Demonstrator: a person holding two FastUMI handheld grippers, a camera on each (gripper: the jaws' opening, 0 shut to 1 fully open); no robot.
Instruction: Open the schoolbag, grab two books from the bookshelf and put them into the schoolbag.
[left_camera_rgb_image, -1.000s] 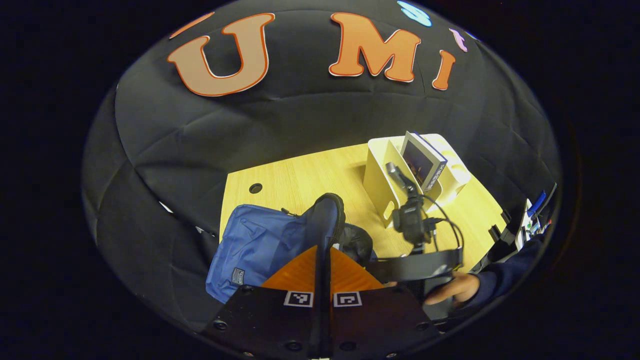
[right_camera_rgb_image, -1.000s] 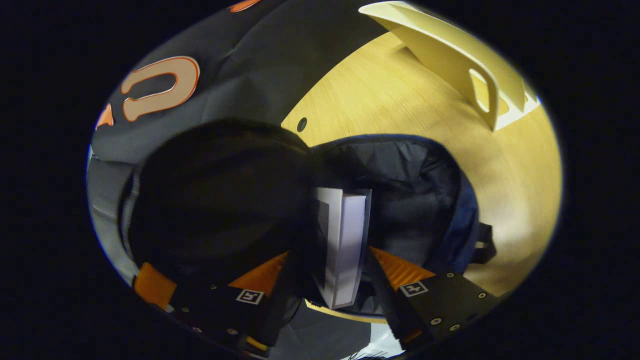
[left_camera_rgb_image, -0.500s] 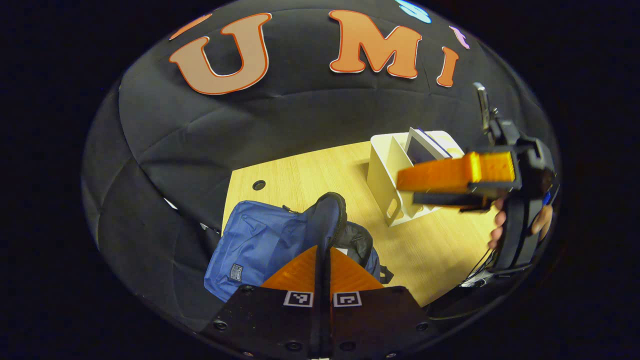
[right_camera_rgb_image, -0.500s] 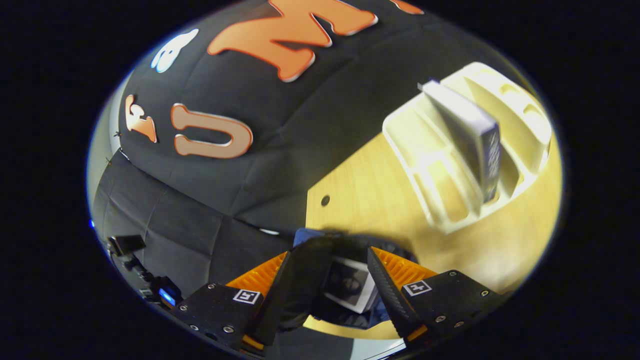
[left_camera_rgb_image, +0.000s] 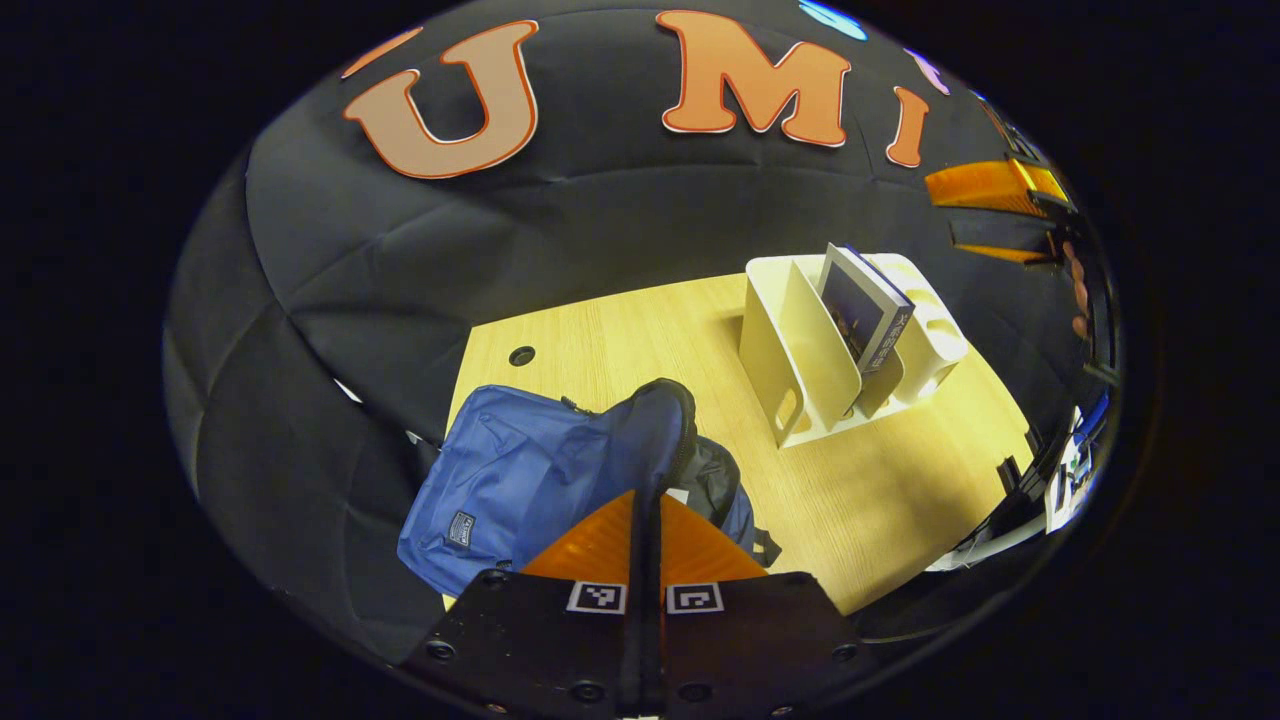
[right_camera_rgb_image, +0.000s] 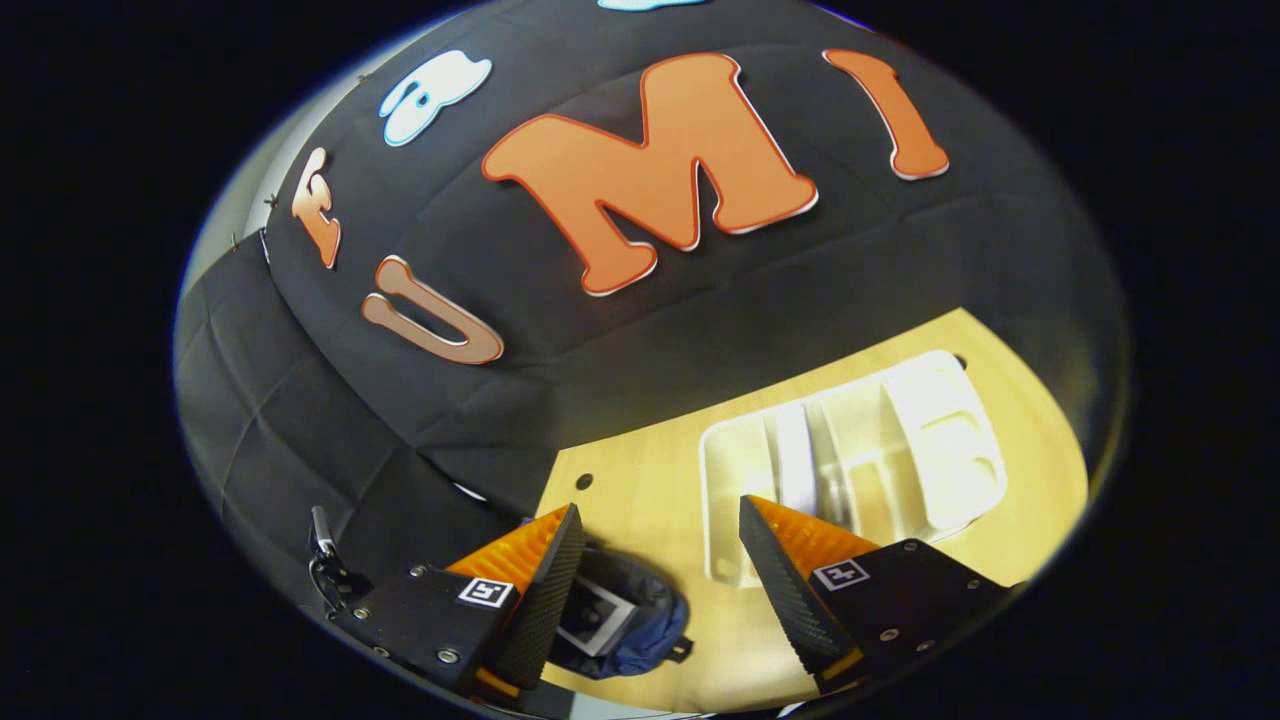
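Observation:
The blue schoolbag (left_camera_rgb_image: 520, 480) lies on the wooden table, its flap (left_camera_rgb_image: 655, 430) pulled up. My left gripper (left_camera_rgb_image: 648, 502) is shut on that flap. From above, the bag's mouth (right_camera_rgb_image: 640, 620) stands open with one book (right_camera_rgb_image: 592, 612) lying inside. My right gripper (right_camera_rgb_image: 660, 515) is open and empty, high over the table between bag and shelf; it also appears far up at the right (left_camera_rgb_image: 995, 205) with a hand behind it. The white bookshelf (left_camera_rgb_image: 800, 370) holds one book (left_camera_rgb_image: 865, 305) leaning in a slot, seen edge-on from above (right_camera_rgb_image: 795, 455).
The table (left_camera_rgb_image: 620, 340) has a round cable hole (left_camera_rgb_image: 521, 355) near its back left corner. The shelf (right_camera_rgb_image: 940, 440) has several empty compartments on its right side. Cables and small items lie off the table's right edge (left_camera_rgb_image: 1060, 470).
My right gripper let go of the book inside the bag, rose high and swung toward the shelf. The left gripper kept the flap up and barely moved.

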